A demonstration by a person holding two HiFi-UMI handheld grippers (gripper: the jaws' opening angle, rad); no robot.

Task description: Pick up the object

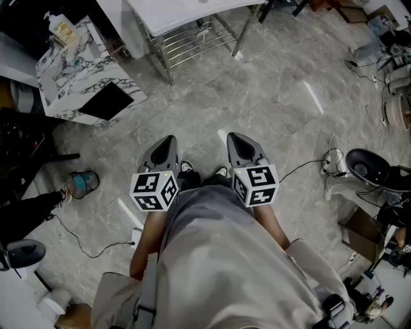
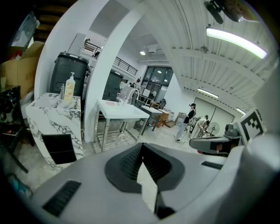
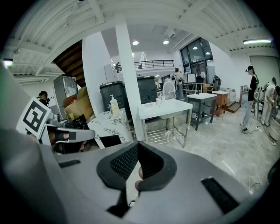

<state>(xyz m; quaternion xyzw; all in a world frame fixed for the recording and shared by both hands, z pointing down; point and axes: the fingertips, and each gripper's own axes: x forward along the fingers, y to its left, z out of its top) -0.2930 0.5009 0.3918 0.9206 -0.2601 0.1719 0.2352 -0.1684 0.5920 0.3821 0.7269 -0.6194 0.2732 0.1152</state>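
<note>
Fingers of the left gripper and right gripper are pressed together, empty, side by side over the floor. Open floor runs ahead to the white desk; marbled cabinet left, cables right. Which object is meant, I cannot tell.

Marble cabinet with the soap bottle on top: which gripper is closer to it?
Left. The left gripper hangs to the right of the marble cabinet, over the floor. The right gripper is farther right, beyond the left one.
</note>
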